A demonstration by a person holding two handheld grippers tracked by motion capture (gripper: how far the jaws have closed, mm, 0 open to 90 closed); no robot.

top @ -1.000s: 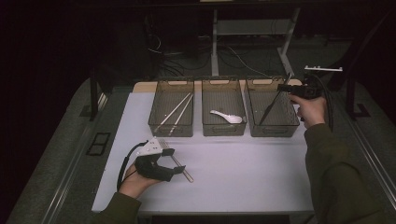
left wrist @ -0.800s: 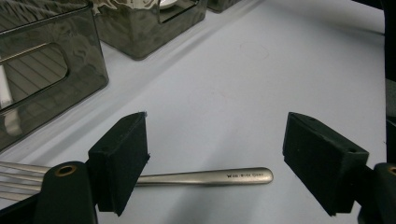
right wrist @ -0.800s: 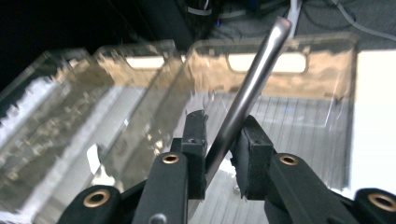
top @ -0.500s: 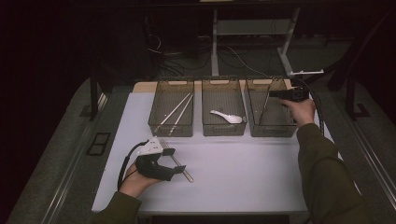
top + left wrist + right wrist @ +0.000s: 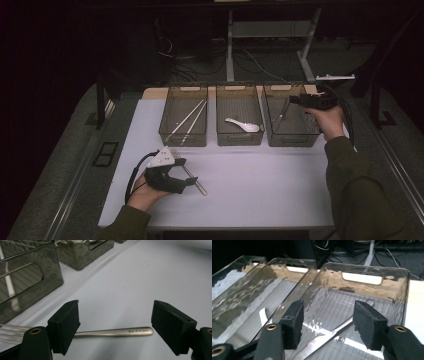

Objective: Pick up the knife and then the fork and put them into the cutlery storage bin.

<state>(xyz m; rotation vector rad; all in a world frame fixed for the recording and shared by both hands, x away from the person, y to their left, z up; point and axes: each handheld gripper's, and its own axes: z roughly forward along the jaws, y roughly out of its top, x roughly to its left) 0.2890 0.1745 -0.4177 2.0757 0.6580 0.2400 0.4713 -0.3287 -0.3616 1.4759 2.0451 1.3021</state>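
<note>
Cutlery sorting is nearly through: chopsticks (image 5: 187,121), a spoon (image 5: 243,125) and a knife (image 5: 329,336) lie in their bins, and your right gripper (image 5: 327,325), its jaws just opening, hangs empty over the knife. One fork (image 5: 112,332) remains on the table (image 5: 260,190); your left gripper (image 5: 115,326) straddles its handle, jaws spread, not yet pinching.
</note>
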